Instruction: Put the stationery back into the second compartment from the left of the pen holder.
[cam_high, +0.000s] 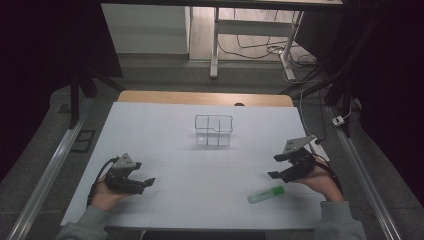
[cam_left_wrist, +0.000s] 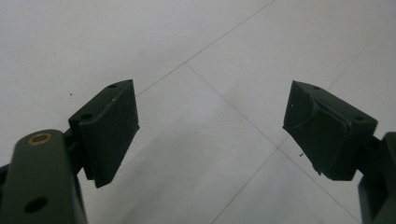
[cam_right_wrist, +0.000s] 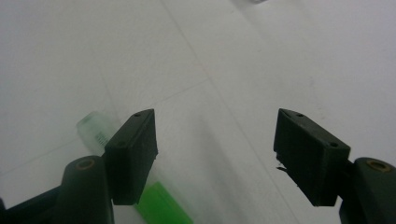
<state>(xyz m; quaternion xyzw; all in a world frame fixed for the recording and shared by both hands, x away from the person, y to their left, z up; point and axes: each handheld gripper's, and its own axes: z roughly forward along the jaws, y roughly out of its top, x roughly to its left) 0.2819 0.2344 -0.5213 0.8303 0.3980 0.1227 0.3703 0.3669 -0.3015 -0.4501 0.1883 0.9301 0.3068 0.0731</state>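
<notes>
Highlighter (cam_high: 266, 194), green-bodied with a paler, translucent cap: lay flat on the white table (cam_high: 200, 170), nearer the person than the clear divided box (cam_high: 214, 116) and off to that box's right. Pointed its cap end away from the box's right side, body slanted rather than square to it. Looked short, stubby and smooth-sided, with small dark print near the cap, too blurred to read.

Judged light, rigid and not fragile; likely somewhat slick plastic, prone to rolling or skidding if nudged from one side. Best taken across the middle of the green body, pads square on the two long sides, rather than at the cap, which might pull off or tip the marker.

Right gripper (cam_high: 275, 166): hovered to the right of the box and on its near side, just beyond the marker, spread wide and holding nothing; seen in the right gripper view with the marker (cam_right_wrist: 161, 203) partly behind one pad, outside the gap.

Left gripper (cam_high: 144, 172): held low, on the box's left and nearer the person, likewise spread wide over bare table, pinching nothing.
</notes>
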